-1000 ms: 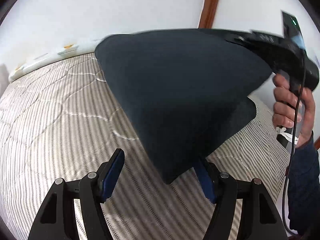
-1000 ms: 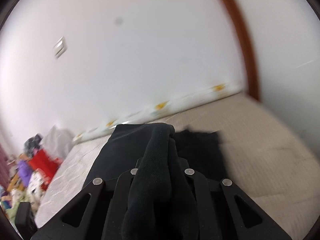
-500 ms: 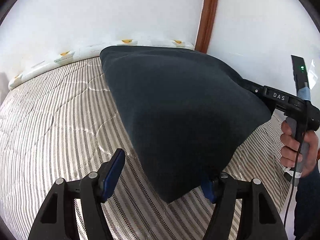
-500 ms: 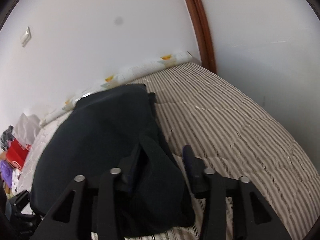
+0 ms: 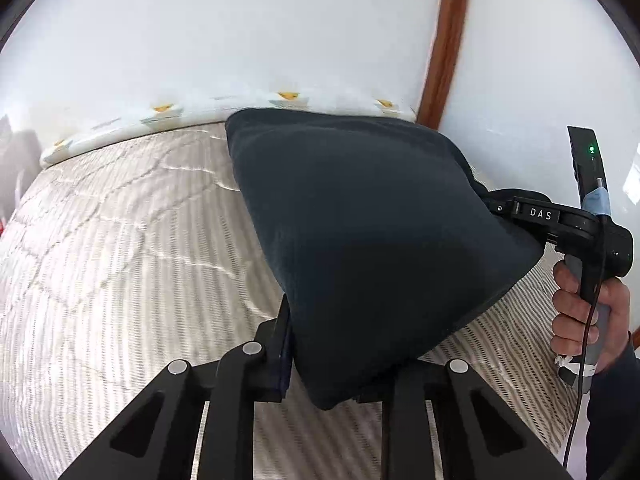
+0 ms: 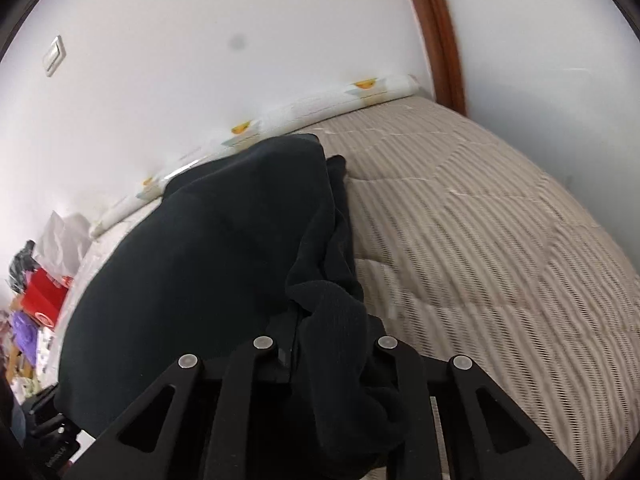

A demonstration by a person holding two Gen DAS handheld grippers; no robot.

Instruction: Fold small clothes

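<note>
the left gripper (image 5: 324, 376), jaws closed on a lower corner of the dark garment (image 5: 372, 240), holds it up above the striped bed (image 5: 120, 260), left of the garment's bulk. the cloth hangs stretched between both tools, its far end seeming to trail toward the bed. right of it, the right gripper (image 6: 332, 360) has its jaws clamped on a bunched edge, the person's hand (image 5: 584, 320) on the handle. the step in hand looks like carrying one edge over; next, lowering it flat onto the bed, edges aligned.
</note>
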